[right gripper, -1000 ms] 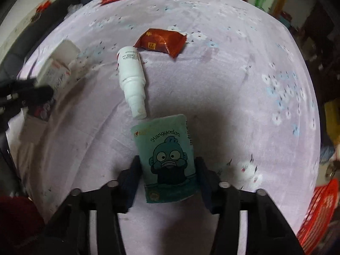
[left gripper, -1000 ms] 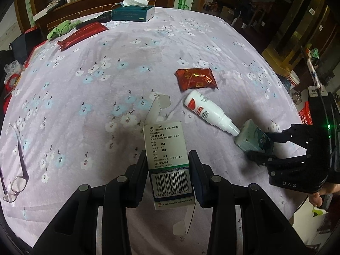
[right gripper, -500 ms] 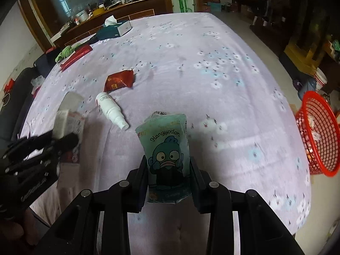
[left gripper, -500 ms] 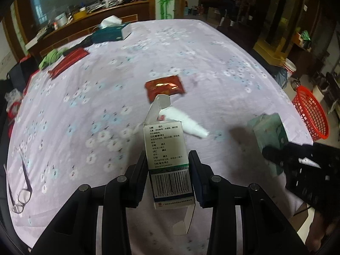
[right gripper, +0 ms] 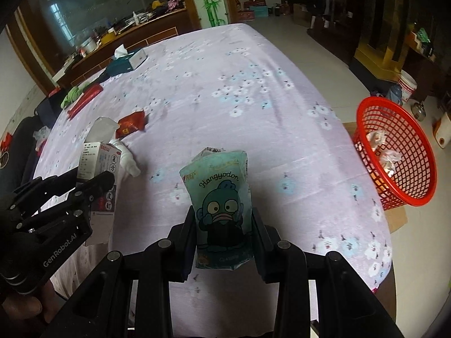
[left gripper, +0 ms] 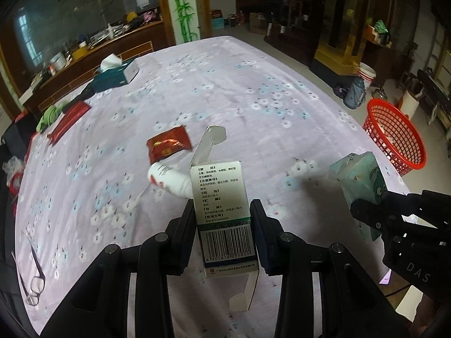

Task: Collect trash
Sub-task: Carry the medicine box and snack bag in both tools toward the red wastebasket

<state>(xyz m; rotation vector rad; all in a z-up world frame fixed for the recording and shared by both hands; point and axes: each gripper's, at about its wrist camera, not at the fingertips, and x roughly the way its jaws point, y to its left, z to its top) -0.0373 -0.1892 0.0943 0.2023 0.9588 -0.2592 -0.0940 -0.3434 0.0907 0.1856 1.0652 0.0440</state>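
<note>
Across the whole middle of the room runs the long table (right gripper: 253, 90) in its lilac flowered cloth, and just off its right-hand edge, down on the floor, stands the red basket (right gripper: 400, 169) with a few scraps already inside. At the far end sit a tissue box (right gripper: 126, 62) and a long red packet (right gripper: 84, 100), well apart from the work.

Nearer, two pieces of trash lie on the cloth: a red snack wrapper (left gripper: 168, 146) and, just beside it, a white spray bottle (left gripper: 172, 180) on its side. A pair of glasses (left gripper: 35, 278) rests by the left edge.

Both claws are full and lifted clear of the table. The left gripper (left gripper: 224, 233) is clamped on an opened medicine box (left gripper: 222, 205), its top flap standing up; the right gripper (right gripper: 224, 233) pinches a teal cartoon pouch (right gripper: 220, 197) by its lower half.

To my eye the step now is the carry to the basket. Best to bring each claw over the mouth before letting go, the right one first since it is closer, and low enough that the light pouch doesn't drift past the rim. The box's loose flaps could snag on the rim, so drop it from directly above.
</note>
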